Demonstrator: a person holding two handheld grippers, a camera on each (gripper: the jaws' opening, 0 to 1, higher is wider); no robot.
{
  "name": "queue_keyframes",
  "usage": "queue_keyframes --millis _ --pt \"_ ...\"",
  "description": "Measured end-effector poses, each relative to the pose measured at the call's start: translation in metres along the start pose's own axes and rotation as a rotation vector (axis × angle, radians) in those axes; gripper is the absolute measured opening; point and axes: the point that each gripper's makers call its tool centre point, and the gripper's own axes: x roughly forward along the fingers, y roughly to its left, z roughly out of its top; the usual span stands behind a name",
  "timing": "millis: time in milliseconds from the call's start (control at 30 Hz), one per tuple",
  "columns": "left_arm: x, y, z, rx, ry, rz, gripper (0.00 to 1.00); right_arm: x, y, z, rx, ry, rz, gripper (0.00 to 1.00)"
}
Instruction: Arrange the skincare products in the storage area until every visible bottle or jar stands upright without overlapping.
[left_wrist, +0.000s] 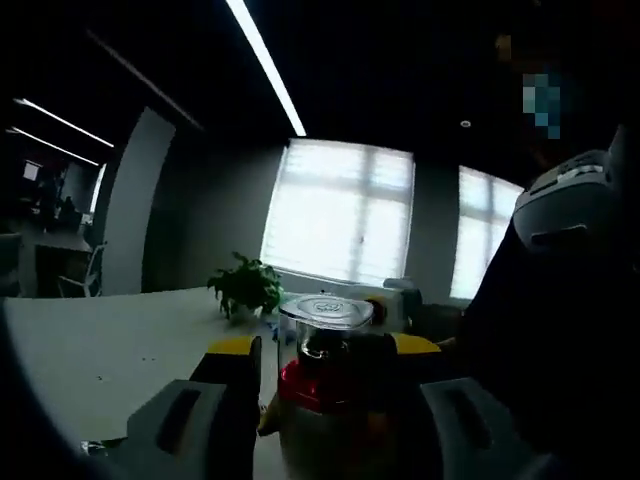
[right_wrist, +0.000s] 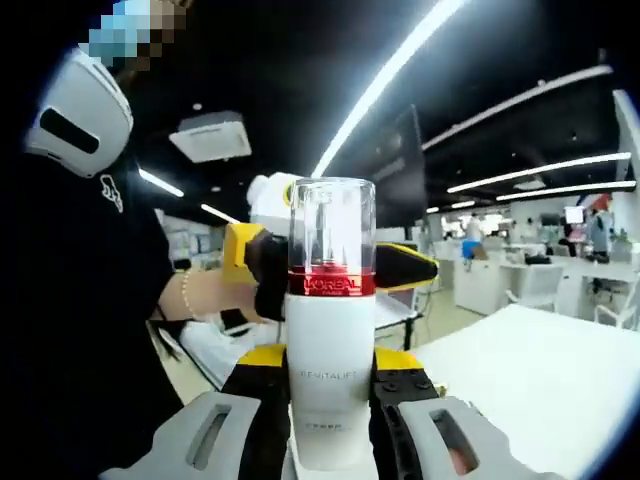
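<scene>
Between the jaws of the right gripper (right_wrist: 330, 415), raised above the white table (right_wrist: 540, 370), a white bottle (right_wrist: 328, 370) with a red band and clear cap stands upright, clamped at its lower body. The left gripper (right_wrist: 330, 265) grips it from the far side at the red band. A potted plant (left_wrist: 245, 287) sits far back on the table.

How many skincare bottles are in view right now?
1. The white bottle with a red band is held between both grippers, the right gripper low on its body and the left gripper near its clear cap. Others may be out of sight.
</scene>
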Motion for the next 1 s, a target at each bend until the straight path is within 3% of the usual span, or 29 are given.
queue_keyframes --millis 100,133,233,367,400,433,500,800,1000 --pt "-0.004 0.020 -0.001 0.043 0.017 0.164 0.49 -0.003 -0.019 0.002 -0.016 0.023 -0.125 0.21" --pt "-0.008 0.031 -0.004 0.028 0.021 0.251 0.49 -0.005 -0.027 0.003 -0.051 0.052 -0.187 0.21" --pt "-0.015 0.041 -0.005 0.006 -0.006 0.377 0.50 -0.009 -0.046 0.003 -0.165 0.131 -0.331 0.21" --pt "-0.017 0.036 0.000 -0.012 -0.041 0.437 0.50 -0.009 -0.048 0.017 -0.205 0.132 -0.441 0.21" --pt "-0.017 0.036 0.001 -0.015 -0.046 0.446 0.49 -0.009 -0.048 0.018 -0.207 0.132 -0.445 0.21" --pt "-0.018 0.037 0.005 -0.026 -0.094 0.484 0.48 -0.008 -0.049 0.020 -0.221 0.131 -0.466 0.21" --pt "-0.016 0.033 0.004 -0.015 -0.104 0.493 0.45 -0.006 -0.049 0.019 -0.225 0.134 -0.482 0.21" --pt "-0.014 0.042 -0.005 -0.017 -0.082 0.546 0.43 -0.005 -0.045 0.018 -0.218 0.128 -0.478 0.21" --pt "-0.015 0.041 -0.003 0.025 -0.085 0.556 0.31 -0.006 -0.044 0.015 -0.221 0.135 -0.482 0.21"
